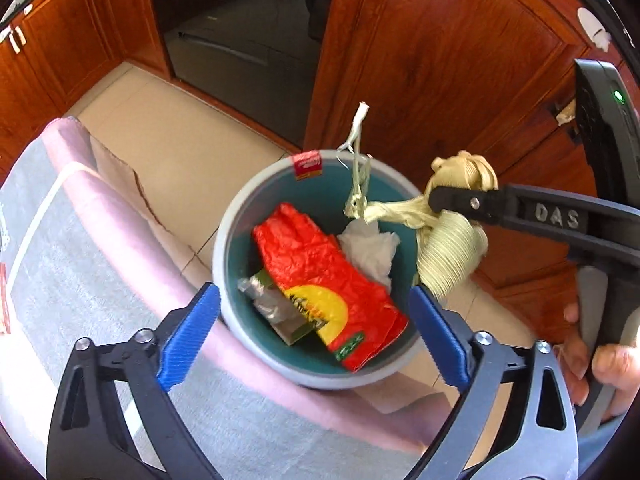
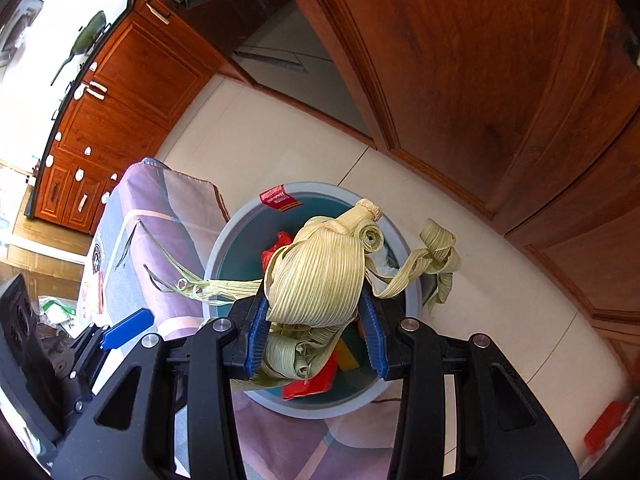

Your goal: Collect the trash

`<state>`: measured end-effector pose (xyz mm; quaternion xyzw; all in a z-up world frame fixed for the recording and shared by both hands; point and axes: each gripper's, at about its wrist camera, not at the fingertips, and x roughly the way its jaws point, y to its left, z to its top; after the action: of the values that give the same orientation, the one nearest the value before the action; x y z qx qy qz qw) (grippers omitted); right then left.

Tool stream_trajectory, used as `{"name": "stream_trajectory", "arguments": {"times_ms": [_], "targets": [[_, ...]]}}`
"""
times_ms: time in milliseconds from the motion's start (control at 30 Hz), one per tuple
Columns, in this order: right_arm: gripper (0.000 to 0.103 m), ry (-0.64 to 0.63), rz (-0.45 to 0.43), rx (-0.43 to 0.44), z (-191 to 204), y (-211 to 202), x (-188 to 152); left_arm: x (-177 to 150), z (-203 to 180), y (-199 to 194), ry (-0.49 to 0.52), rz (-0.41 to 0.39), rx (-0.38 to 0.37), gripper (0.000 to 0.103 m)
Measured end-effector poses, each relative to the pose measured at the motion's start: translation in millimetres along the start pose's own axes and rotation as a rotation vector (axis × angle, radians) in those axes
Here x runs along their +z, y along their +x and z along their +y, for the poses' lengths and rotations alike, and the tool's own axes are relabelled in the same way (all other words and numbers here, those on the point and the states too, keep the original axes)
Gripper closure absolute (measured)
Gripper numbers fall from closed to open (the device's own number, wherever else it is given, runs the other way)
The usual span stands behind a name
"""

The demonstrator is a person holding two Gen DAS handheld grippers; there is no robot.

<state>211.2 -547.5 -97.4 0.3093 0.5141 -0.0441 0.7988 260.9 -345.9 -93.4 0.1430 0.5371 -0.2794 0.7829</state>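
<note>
- Above a grey bin [image 1: 224, 248] on a cloth-covered surface [image 1: 92, 248], the right gripper [image 2: 316, 332] clamps a bundle of dried corn husks [image 2: 320, 272].
- The left gripper [image 1: 314, 320] gapes wide, empty (red wrapper [image 1: 320, 268] and tissue [image 1: 370, 248] lie inside the bin).

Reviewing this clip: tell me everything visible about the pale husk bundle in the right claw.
The pale yellow-green bundle of dried, ribbed corn husks is a crumpled clump of curled leaves with thin strands trailing off both sides. The right claw grips its lower middle between blue pads, holding it in the air above the round grey bin with teal inside. It appears to touch nothing else.
</note>
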Motion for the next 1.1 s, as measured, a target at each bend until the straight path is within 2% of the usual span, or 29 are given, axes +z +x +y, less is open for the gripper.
{"name": "stream_trajectory", "arguments": {"times_ms": [167,267,333,400,500,567,633,933,1100], "targets": [[0.064,-0.024,0.024,-0.001,7.8,9.2,1.4,-6.8,16.9,-6.3,-0.017,0.006,-0.002,0.005],[0.056,-0.041,0.026,-0.002,14.7,11.3,1.1,-16.3,20.4,-14.4,-0.039,0.001,-0.006,0.004],[0.040,-0.049,0.023,0.004,19.0,10.9,-0.3,-19.9,21.8,-18.3,-0.051,-0.003,-0.007,0.004],[0.033,-0.056,0.021,0.008,22.9,9.9,-1.9,-22.7,24.7,-19.1,-0.060,0.000,-0.008,0.004],[0.026,-0.056,0.024,0.007,27.0,7.0,-4.3,-25.1,27.0,-21.1,-0.073,0.000,-0.012,0.004],[0.026,-0.049,0.029,0.003,28.1,5.1,-6.0,-30.0,28.6,-24.8,-0.073,-0.001,-0.009,0.004],[0.019,-0.052,0.035,-0.020,29.9,3.5,-8.0,-32.7,28.2,-27.2,-0.072,-0.003,-0.010,0.004],[0.015,-0.074,0.049,-0.066,37.4,-13.2,-29.8,-48.3,26.0,-47.9,-0.076,-0.023,-0.001,0.004],[0.010,-0.116,0.032,-0.089,46.4,-29.9,-47.8,-60.4,19.7,-65.2,-0.069,-0.047,0.051,0.004]]}}
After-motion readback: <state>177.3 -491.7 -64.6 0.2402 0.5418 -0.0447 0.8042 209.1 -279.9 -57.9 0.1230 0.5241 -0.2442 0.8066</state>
